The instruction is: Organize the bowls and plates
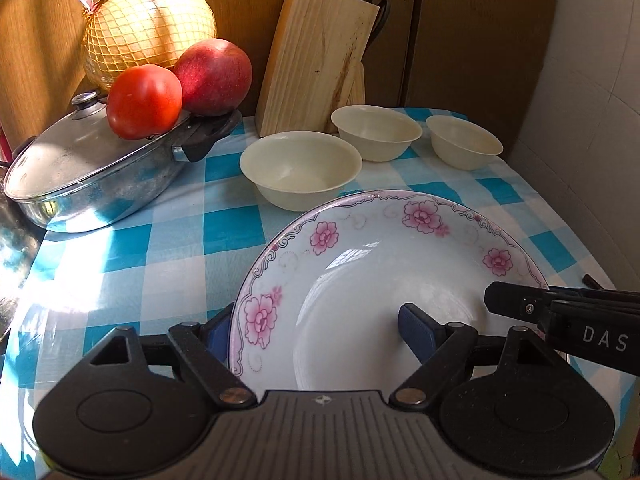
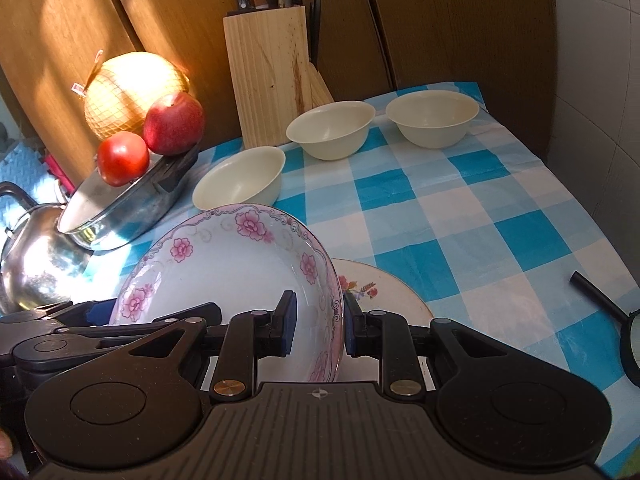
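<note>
Covering the table, the checked cloth (image 2: 500,216) carries three cream bowls (image 2: 332,130) at the back. Nearer, the pink-flowered plate (image 2: 224,264) is tilted, with a second plate (image 2: 380,292) flat behind it. Both grippers straddle its rim: the left gripper (image 1: 316,328) and right gripper (image 2: 320,326) stand apart, not yet clamped.
</note>
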The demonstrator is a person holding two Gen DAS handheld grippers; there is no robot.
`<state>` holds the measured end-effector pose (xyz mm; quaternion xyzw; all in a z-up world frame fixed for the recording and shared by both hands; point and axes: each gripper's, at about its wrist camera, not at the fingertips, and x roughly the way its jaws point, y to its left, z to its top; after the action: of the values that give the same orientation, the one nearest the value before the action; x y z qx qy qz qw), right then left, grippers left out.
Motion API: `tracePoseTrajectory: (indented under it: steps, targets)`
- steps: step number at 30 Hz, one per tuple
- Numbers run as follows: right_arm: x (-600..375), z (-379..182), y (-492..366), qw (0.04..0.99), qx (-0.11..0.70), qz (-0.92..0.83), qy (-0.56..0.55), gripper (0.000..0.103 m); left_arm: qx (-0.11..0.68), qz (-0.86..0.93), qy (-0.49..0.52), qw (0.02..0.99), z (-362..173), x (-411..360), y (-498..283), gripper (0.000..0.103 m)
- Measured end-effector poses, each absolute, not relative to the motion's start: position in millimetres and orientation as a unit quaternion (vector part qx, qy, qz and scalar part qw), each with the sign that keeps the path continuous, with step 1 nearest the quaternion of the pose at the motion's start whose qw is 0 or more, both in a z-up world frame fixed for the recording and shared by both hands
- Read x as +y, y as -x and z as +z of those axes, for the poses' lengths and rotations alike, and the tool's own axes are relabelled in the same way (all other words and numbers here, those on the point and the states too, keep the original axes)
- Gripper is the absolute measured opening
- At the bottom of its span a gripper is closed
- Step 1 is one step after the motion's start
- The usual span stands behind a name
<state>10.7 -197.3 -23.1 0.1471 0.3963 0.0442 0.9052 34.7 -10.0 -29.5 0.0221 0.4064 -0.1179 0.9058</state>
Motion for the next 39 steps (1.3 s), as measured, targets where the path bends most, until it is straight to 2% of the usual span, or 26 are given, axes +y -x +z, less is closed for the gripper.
tracePoseTrajectory:
  steps: [28,36,39]
  targets:
    - [-220.4,-34.1,19.2,0.900,0.411,-0.005,-0.145,0.032,0.410,-0.157,-0.067,0.896,-37.4,-46.7,-17.9,0.077]
    - [-216.1,-32.6,23.9,0.908,0.404,-0.025,-0.107,0.036,0.417,-0.174,-0.064,0.890,-38.2,-50.9,-16.1,0.076]
    - [-215.5,-32.6,23.9,0.912,0.399,-0.032,-0.090,0.036,0.398,-0.178,-0.086,0.896,-35.4,-55.1,-10.6,0.074]
